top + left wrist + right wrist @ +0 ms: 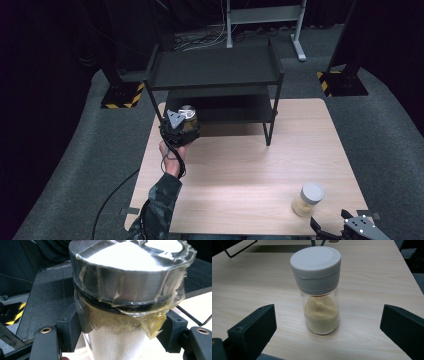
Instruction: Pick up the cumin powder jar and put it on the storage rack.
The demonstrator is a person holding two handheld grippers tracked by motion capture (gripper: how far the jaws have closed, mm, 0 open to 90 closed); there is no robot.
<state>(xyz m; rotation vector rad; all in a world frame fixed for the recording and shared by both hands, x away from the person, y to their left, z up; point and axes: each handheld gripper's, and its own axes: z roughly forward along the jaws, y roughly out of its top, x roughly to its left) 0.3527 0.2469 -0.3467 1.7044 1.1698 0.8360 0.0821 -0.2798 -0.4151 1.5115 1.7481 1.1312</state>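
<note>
- The left tool (pixel 181 125) is clamped on a jar (pixel 188 118), held above the far-left part of the worktop (pixel 240 170), just in front of the black two-tier rack (pixel 215 70).
- In the left gripper view, both black pads press the sides of the jar (pixel 117 340) below its metal lid (pixel 130 272); the lid is wrapped in clear, wrinkled tape with a yellowish flap hanging at one side.
- The held jar carries pale, fine contents; how full it is cannot be told.
- The rack stands at the far edge of the worktop, its lower shelf (pixel 235 107) right behind the held jar, and both shelves have raised rims.
- The right tool (pixel 345 231) sits at the near-right corner of the worktop with its jaws spread wide and gripping nothing.
- A second jar (pixel 307 199) stands upright on the worktop just ahead of the right tool; in the right gripper view this jar (pixel 319 290) is between the two jaws, touching neither.
- That jar has a grey lid and holds yellowish grains, about half full.
- The middle of the worktop between the two jars is bare wood.
</note>
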